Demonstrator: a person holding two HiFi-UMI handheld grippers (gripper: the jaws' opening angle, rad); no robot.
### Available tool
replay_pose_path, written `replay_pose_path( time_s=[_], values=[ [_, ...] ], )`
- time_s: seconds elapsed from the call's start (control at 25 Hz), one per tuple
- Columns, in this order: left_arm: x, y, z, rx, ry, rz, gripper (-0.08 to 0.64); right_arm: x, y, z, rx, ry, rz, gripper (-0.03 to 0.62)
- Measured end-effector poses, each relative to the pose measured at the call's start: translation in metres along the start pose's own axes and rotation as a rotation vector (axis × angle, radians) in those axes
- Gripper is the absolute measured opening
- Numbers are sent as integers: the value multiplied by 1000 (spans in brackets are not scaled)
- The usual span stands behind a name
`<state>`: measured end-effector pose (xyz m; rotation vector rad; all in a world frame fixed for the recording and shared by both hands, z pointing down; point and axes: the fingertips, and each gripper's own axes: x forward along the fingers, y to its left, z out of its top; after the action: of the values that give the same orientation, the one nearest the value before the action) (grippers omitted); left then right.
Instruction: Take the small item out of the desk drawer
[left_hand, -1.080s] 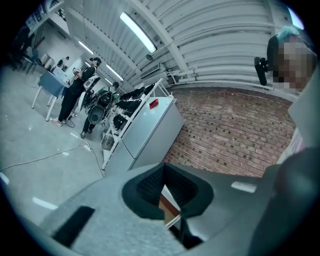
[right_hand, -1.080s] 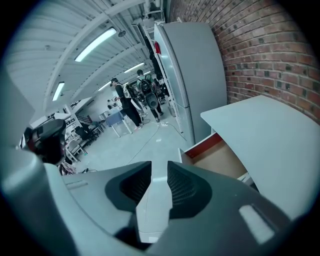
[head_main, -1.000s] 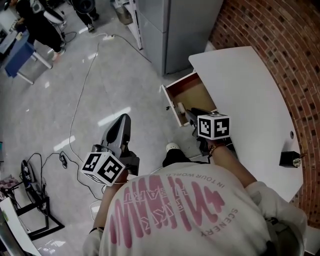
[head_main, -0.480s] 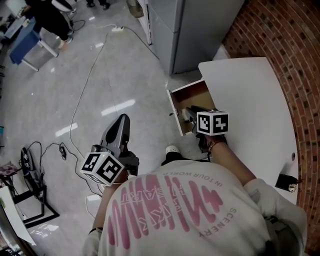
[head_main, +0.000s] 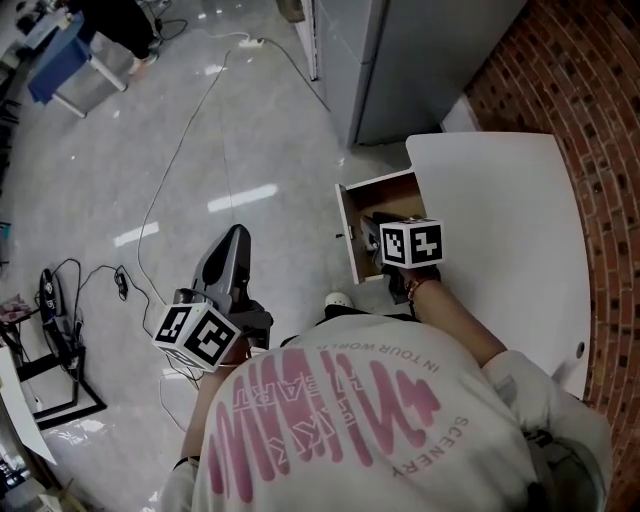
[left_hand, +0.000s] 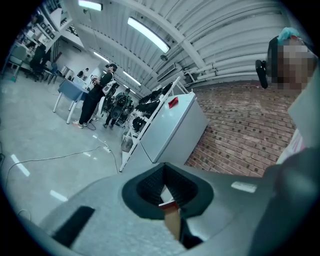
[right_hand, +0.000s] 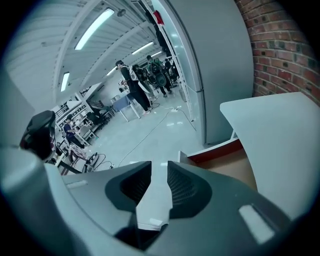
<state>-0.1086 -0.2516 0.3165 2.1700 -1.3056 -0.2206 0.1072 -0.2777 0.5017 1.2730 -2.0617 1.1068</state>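
A small, pale, flat item (right_hand: 152, 200) is pinched between the jaws of the right gripper (right_hand: 159, 169), which is held over the open wooden drawer (head_main: 392, 188) of a white curved desk (head_main: 500, 220). The item is judged to be gripped and ready for lifting. Whether it is clear of the drawer floor cannot be told. A straight raise is called for next, then a carry toward 9 o'clock, above the drawer's front panel (head_main: 346, 232). The left gripper (head_main: 232, 250), at 8 o'clock from the drawer and well apart, is pressed together with nothing held.

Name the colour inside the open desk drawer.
Light wood-brown. The drawer interior shows best in the head view.
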Motion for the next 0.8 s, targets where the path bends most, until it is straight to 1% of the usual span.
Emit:
replay_pose_path(
  time_s=[0.24,0.44,0.6,0.8],
  values=[
    [12,0,-12,4,-6,53,5,25,-22,-16,-2,72,19,110],
    [12,11,-30,2,46,96,5,44,-34,-30,10,117,12,110],
    [13,27,-44,-38,70,148,5,58,-42,-42,3,162,5,112],
    [14,33,-59,-46,113,171,5,76,-50,-60,23,208,-1,118]
  ],
)
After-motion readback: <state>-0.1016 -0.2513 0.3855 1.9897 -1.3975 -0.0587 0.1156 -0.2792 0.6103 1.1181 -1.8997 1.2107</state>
